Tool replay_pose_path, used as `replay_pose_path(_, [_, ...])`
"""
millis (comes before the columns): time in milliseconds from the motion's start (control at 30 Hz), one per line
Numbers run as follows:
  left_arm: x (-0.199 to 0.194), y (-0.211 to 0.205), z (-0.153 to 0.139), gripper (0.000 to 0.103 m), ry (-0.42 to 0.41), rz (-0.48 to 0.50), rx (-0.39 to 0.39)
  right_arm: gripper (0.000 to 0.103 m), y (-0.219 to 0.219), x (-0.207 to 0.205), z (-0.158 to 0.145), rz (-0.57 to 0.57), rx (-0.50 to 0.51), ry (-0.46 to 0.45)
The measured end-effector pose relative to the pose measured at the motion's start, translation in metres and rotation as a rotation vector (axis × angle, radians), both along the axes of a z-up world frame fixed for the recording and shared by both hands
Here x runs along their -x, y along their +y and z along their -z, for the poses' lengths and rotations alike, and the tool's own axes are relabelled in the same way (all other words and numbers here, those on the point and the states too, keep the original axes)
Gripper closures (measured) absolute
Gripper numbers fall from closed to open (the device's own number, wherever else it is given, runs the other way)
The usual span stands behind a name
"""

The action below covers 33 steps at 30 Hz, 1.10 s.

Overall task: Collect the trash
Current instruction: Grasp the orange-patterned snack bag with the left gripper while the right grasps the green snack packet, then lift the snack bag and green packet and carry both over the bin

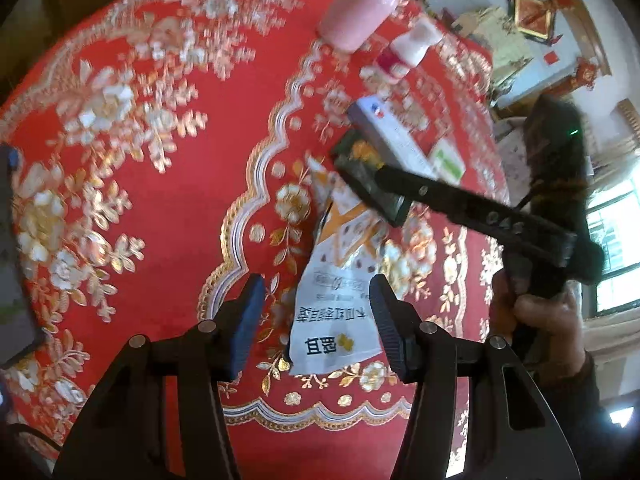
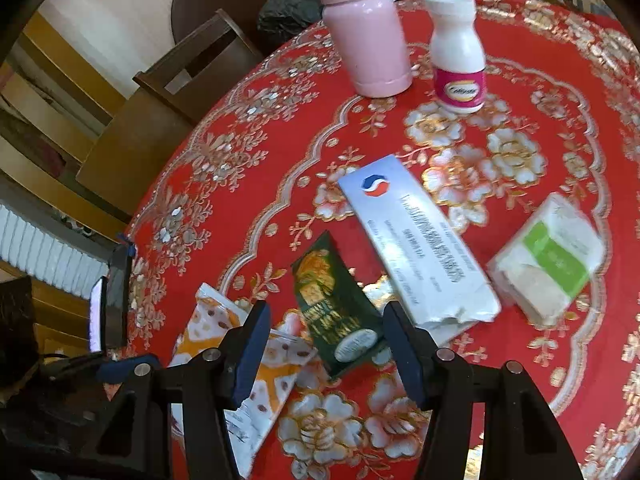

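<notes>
Well, the round table (image 2: 224, 208) under its red cloth with gold and white flowers filled both views. On it stood a pink flask (image 2: 366, 36) and, just beside, a white pill bottle (image 2: 458, 54) with a magenta label whose script was too blurred to read. Nearer lay a long white carton (image 2: 420, 248) bearing a red-and-blue swirl logo and lines of small unreadable print, then a tissue pack (image 2: 548, 256) with a green band.

The trash came next: an orange-and-white snack wrapper (image 1: 336, 304) printed with black Chinese characters, lying flat, and a dark green sachet (image 2: 340, 312) with gold lettering, overlapping it.

The left gripper (image 1: 316, 316) stood open, its pads either side of the wrapper's printed end, clasping nothing. The right gripper (image 2: 326, 348) was spread wide too, its pads flanking the green sachet.
</notes>
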State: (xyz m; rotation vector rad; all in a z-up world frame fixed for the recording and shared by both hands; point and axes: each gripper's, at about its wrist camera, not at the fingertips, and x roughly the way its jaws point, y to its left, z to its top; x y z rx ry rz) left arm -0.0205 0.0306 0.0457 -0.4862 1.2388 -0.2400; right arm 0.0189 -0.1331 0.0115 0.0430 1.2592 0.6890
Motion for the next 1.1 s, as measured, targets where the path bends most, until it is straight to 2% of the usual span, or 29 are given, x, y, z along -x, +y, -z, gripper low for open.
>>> replay_pose_path(233, [-0.010,-0.009,0.014,0.053,0.010,0.027,0.035,0.048,0.014,-0.007,0.013,-0.008,0.038,0.017])
replay_pose_path(267, [-0.011,-0.011,0.014,0.066,0.006,0.035,0.036,0.050,0.014,-0.009,0.014,-0.004,0.044,0.014])
replay_pose_path(300, [-0.012,-0.015,0.016,0.086,0.019,0.047,0.017,0.053,0.015,-0.010,0.016,-0.001,0.052,0.011])
replay_pose_path(367, [-0.012,-0.015,0.018,0.090,0.031,0.055,0.021,0.061,0.017,-0.010,0.015,0.001,0.067,-0.015])
replay_pose_path(400, [-0.011,-0.015,0.018,0.094,0.029,0.058,0.031,0.069,0.018,-0.010,0.015,-0.002,0.082,-0.025])
replay_pose_path(533, [-0.003,-0.013,0.007,0.099,0.006,0.061,0.009,0.083,0.011,-0.002,0.013,0.002,0.103,-0.057])
replay_pose_path(733, [0.008,-0.025,-0.010,0.100,-0.018,0.082,0.014,0.085,-0.030,0.019,-0.009,0.076,0.033,-0.070])
replay_pose_path(933, [0.015,-0.073,-0.026,0.100,-0.054,0.166,0.035,0.085,-0.098,0.040,-0.027,0.185,-0.003,-0.061])
replay_pose_path(1000, [0.017,-0.095,-0.029,0.100,-0.066,0.204,0.020,0.085,-0.121,0.045,-0.033,0.222,-0.003,-0.064])
replay_pose_path(1100, [0.018,-0.114,-0.027,0.100,-0.046,0.219,0.017,0.085,-0.158,0.053,-0.039,0.285,0.004,-0.056])
